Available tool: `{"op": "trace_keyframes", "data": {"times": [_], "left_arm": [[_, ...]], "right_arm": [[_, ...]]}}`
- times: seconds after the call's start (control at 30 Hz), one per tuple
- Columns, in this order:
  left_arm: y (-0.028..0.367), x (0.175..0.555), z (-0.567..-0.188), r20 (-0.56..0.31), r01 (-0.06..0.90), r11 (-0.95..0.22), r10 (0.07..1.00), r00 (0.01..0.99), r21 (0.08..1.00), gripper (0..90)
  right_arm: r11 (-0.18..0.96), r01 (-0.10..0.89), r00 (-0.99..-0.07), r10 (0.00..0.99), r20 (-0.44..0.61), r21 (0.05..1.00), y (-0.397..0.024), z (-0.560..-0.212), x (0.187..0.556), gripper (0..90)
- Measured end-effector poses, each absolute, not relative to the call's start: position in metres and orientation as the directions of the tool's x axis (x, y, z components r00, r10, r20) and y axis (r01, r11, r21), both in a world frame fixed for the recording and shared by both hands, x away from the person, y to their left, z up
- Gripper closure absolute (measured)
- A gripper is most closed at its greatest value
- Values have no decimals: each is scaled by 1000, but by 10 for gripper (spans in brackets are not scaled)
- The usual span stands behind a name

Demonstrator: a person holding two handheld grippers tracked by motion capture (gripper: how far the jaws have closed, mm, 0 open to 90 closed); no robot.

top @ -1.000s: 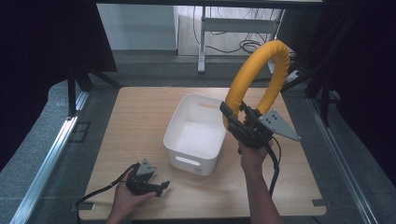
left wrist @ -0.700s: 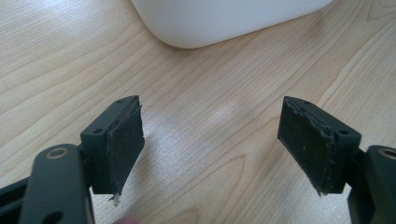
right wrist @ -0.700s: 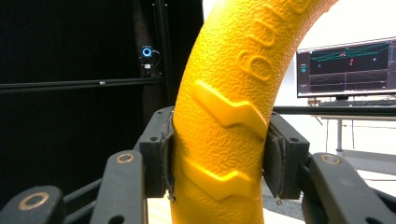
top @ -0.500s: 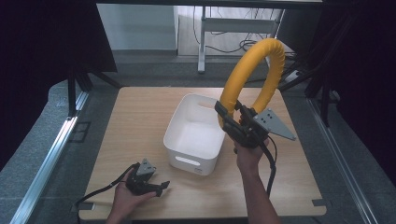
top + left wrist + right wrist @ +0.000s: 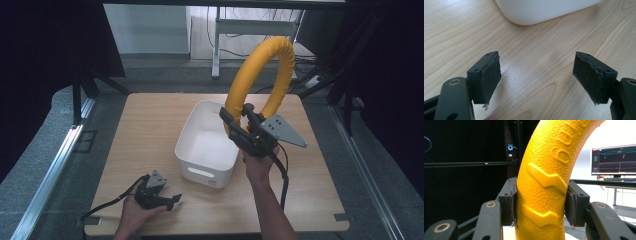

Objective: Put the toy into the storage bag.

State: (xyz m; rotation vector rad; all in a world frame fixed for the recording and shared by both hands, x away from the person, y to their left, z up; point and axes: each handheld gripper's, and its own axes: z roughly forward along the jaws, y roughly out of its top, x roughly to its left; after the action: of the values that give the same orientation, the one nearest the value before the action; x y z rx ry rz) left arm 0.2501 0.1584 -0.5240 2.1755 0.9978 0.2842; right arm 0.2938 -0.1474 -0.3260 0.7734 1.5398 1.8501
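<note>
The pads of our right gripper (image 5: pixel 540 205) press on both sides of the yellow ring (image 5: pixel 544 182), which we hold upright in the air above the right edge of the white bin (image 5: pixel 207 150). Our left gripper (image 5: pixel 536 77) has its jaws wide apart with nothing between them, low over the wooden table (image 5: pixel 536 50) near the bin's corner. The top of the ring is cut off in the right gripper view.

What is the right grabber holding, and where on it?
The right gripper holds the yellow ring upright, jaws squeezing the tube near its bottom, over the white bin.
</note>
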Motion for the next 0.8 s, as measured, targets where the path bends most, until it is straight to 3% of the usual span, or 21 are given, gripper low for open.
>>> {"op": "trace_keyframes", "data": {"times": [0.8], "left_arm": [[159,250,-523,-91,574,-445,731,676,688,224]], "right_arm": [[-129,-39,-697,714,66,991,-122,-329,302,508]]}}
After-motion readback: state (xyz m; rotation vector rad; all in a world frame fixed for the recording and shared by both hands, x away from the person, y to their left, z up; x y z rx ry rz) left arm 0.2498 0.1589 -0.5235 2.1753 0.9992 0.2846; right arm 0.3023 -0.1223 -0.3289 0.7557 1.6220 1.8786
